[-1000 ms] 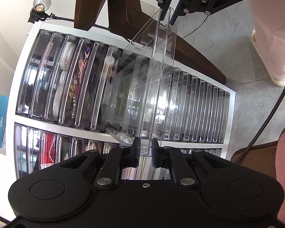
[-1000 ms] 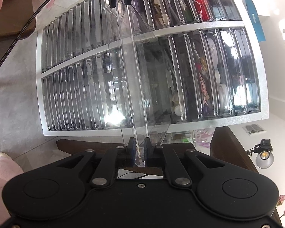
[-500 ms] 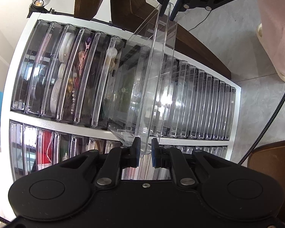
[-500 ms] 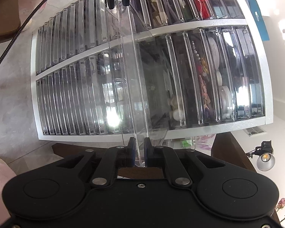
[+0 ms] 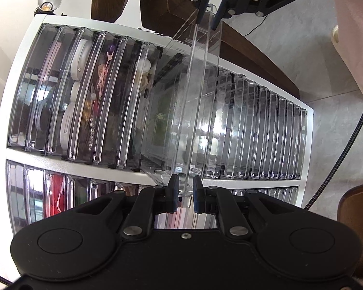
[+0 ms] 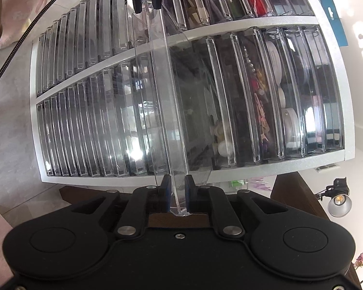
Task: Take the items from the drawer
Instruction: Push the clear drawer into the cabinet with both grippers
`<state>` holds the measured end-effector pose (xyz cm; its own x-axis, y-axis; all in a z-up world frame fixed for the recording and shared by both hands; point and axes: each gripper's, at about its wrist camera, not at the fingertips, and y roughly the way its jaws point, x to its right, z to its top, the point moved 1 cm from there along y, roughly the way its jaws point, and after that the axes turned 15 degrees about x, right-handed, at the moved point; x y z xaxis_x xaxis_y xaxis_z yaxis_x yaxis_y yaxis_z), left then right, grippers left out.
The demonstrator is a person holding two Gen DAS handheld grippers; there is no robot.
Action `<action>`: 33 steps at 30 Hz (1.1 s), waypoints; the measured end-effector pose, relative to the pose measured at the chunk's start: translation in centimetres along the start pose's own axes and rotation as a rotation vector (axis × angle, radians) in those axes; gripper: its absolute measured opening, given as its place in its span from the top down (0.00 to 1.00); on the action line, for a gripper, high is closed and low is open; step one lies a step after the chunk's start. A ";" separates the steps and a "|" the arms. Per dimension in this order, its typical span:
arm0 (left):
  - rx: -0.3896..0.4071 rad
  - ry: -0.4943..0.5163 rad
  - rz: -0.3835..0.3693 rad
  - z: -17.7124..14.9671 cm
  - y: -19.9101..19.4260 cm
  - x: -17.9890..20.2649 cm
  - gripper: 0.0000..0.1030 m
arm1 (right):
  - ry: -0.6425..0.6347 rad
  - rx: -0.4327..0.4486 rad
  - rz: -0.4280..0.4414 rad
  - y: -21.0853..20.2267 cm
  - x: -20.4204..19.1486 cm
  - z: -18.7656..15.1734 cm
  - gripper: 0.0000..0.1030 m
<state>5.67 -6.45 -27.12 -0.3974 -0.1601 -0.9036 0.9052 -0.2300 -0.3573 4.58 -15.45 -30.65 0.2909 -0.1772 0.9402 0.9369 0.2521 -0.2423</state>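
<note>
Between your two grippers, the clear acrylic drawer [image 5: 200, 101] sticks out of the white multi-drawer cabinet [image 5: 309, 125]; your left gripper [image 5: 183, 194] and right gripper [image 6: 175, 193] each clench one end of its front.

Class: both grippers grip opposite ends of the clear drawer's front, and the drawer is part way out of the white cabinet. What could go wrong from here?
1. The clear drawer is smooth plastic, held only by its thin front lip between the left gripper and the right gripper; it might slip.
2. Uneven pulling could skew it and jam it in the white cabinet.
3. Pulled fully out, it may drop.
</note>
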 end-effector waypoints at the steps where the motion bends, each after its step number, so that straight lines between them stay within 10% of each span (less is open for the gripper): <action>1: -0.002 0.000 0.001 0.0 0.2 -0.1 0.88 | -0.001 0.001 -0.001 0.2 0.0 0.0 0.90; 33: -0.019 -0.024 0.031 -1.7 5.3 -2.2 0.88 | 0.019 -0.007 -0.004 5.8 1.5 -0.3 0.90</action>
<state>11.57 -5.67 -27.45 -0.3725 -0.1895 -0.9085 0.9197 -0.2065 -0.3340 10.54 -14.54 -30.74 0.2909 -0.1963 0.9364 0.9393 0.2448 -0.2405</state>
